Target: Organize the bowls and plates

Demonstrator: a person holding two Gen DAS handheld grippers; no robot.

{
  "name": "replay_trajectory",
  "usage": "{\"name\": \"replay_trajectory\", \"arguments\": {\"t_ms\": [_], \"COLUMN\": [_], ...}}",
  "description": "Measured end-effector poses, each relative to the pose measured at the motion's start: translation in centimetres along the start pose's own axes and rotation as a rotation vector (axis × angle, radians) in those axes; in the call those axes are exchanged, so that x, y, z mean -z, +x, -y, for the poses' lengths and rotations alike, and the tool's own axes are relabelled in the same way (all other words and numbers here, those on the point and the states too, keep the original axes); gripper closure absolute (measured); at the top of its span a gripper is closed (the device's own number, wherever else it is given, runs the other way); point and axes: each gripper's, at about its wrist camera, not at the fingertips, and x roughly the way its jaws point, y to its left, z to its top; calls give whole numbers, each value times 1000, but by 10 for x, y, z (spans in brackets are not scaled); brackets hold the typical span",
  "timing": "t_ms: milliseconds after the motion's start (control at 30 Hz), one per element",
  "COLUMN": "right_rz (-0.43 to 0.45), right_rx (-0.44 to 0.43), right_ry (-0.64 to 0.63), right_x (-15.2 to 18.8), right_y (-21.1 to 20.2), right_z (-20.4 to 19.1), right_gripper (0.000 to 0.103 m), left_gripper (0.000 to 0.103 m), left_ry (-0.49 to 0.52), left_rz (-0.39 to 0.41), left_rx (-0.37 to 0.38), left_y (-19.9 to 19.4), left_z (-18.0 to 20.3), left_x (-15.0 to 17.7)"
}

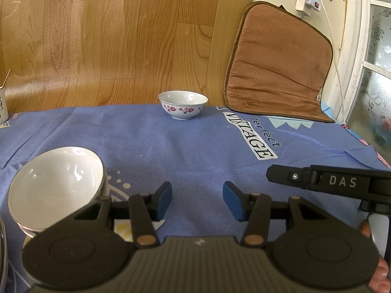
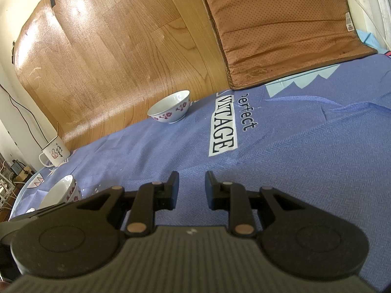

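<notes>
A small white bowl with purple flowers [image 1: 182, 105] stands upright at the far edge of the blue cloth [image 1: 190, 146], right where the cloth meets the wood-grain floor [image 1: 110, 36]. In the right wrist view the same flowered bowl [image 2: 169, 107] sits just left of the printed word "VINTAGE". Nothing touches it.

Nearer, at the left of the left wrist view, a stack of white bowls [image 1: 56, 188] leans with its mouth tilted toward the camera (how many are nested I cannot tell, though at least two rims show). The right wrist view catches this stack [image 2: 62, 191] from the side, flowers on its outer wall, partly hidden behind the claw body.

The left claw [image 1: 196, 199] hovers over bare cloth just right of the stack, its blue pads parted with nothing between them. The right claw [image 2: 191, 189] is set narrower, a slim gap between its dark fingers, also empty and over bare cloth. Its side, marked "DAS", enters the left wrist view from the right edge.

Farther out, a brown cushion [image 1: 278, 66] lies on the floor with its near edge over the cloth's far right corner. A white enamel mug [image 2: 55, 155] stands at the cloth's far left edge. A white power strip [image 1: 306, 0] lies by the wall beyond the cushion.
</notes>
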Motion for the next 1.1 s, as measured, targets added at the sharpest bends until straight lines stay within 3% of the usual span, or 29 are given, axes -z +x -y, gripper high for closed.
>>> {"name": "replay_trajectory", "arguments": {"t_ms": [1100], "right_rz": [0], "right_rx": [0], "right_ry": [0], "right_x": [0], "right_y": [-1], "right_z": [-1], "right_gripper": [76], "left_gripper": [58], "left_ry": [-22], "left_rz": [18], "left_rx": [8], "left_y": [-1], "left_z": [-2], "left_x": [-1]}}
